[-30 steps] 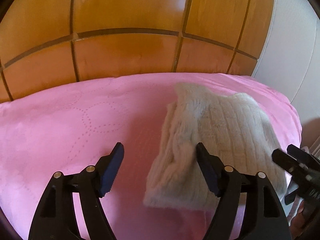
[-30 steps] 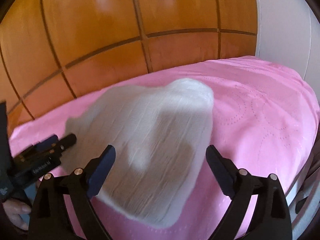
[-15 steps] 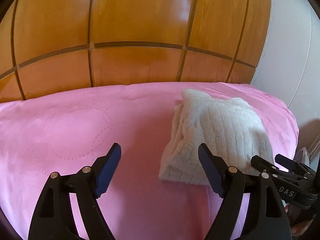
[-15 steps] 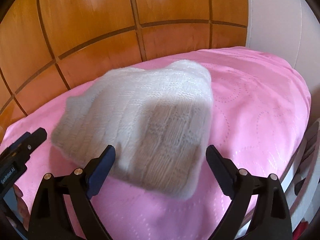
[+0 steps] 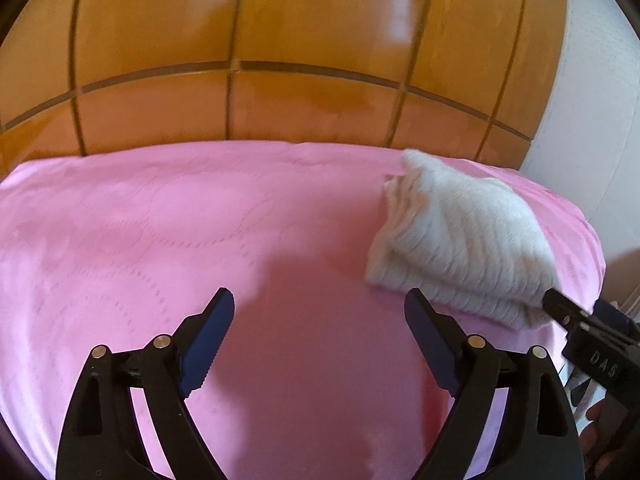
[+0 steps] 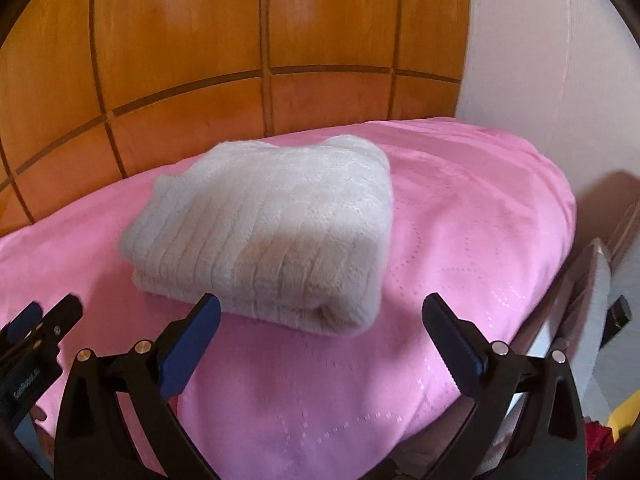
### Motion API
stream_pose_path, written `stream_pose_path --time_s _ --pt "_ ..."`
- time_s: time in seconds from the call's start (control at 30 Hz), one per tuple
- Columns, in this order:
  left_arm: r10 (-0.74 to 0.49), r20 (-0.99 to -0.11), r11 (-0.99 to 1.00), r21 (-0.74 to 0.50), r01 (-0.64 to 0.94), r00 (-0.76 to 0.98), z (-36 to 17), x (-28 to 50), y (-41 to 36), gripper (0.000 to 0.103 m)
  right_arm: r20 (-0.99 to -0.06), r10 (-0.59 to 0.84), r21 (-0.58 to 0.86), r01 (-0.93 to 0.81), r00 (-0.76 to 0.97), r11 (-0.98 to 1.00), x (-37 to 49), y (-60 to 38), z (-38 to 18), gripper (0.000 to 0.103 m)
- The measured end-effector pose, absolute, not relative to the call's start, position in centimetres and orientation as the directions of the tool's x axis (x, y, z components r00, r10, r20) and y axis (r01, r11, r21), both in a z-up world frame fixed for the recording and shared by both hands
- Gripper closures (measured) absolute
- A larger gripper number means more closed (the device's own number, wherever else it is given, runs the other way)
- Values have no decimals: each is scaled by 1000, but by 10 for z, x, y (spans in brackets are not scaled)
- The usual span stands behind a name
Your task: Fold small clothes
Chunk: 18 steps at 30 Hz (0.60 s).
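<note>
Pink quilted bedspread; folded cream ribbed knit; both grippers just spread wide, empty.

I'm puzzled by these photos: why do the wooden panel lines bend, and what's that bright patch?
Left wrist view: fisheye lens bows the glossy orange wooden headboard; window-like glare up top; folded cream knitted sweater slightly blurred. Right wrist view: same curving, a shadow crossing the sweater onto the pink quilted bedspread.
</note>
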<state>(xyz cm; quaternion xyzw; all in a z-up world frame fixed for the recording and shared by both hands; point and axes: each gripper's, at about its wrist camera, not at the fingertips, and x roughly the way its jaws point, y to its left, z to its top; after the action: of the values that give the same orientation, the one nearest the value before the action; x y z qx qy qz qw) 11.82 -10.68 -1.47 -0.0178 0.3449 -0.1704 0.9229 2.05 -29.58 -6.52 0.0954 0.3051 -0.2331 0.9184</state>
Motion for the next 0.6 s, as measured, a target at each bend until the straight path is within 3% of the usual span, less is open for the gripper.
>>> stream_pose_path --time_s 0.2,0.6 --pt "-284 -644 956 -135 260 711 -20 107 -95 15 -573 -436 -5 528 694 849 13 -286 -68 2" --pt "-232 -649 966 -65 252 724 -26 97 -103 9 -569 -424 9 521 704 853 18 -301 -82 2"
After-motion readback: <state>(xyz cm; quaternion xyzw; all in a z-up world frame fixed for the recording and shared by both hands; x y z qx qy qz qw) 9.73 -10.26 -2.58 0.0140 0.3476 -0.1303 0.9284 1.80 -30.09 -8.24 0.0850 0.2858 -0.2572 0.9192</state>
